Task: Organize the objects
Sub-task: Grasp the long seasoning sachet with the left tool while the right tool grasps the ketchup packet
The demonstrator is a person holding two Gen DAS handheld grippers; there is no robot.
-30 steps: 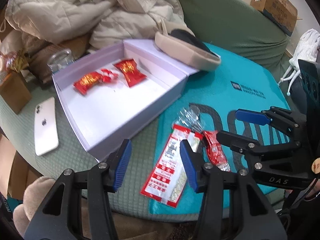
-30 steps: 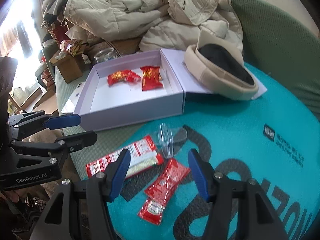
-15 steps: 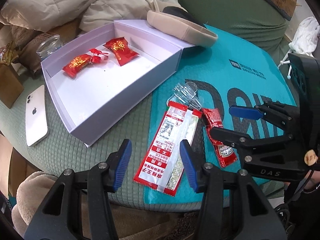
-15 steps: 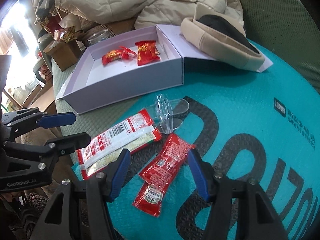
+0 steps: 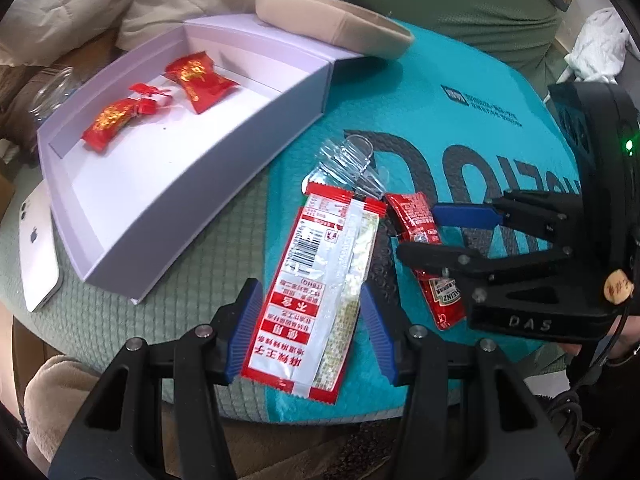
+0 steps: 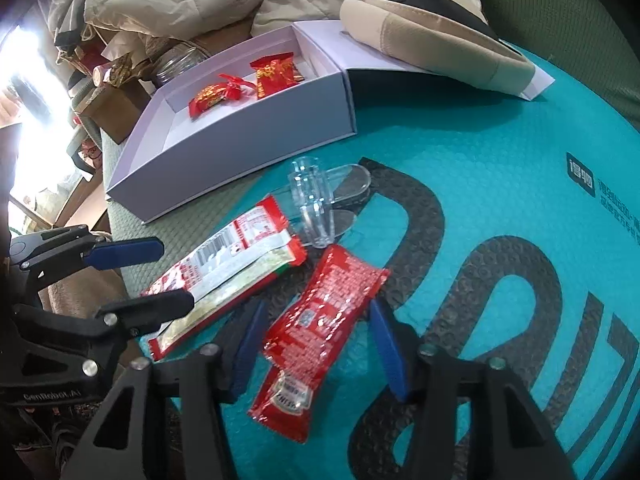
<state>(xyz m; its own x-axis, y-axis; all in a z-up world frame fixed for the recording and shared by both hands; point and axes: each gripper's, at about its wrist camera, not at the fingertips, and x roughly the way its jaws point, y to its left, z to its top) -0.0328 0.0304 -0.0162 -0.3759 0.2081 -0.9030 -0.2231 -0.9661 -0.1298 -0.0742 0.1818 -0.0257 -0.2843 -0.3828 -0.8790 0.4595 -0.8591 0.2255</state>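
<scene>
Both grippers have come down since the earlier frame. The left gripper [image 5: 308,322] now straddles the long red-and-white packet [image 5: 320,280], its jaws open and not pressing. The right gripper [image 6: 316,346] is closing around the ketchup sachet [image 6: 320,336] — pads not yet on it. Both packets lie on the teal mat [image 6: 500,128] near the white box [image 5: 132,216]. The thin sachet may slip out flat — the pads could close above it.

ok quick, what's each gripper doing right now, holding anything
Left gripper: open, astride the long red-and-white packet, not gripping.
Right gripper: jaws closing around the ketchup sachet, not yet pressing.
</scene>
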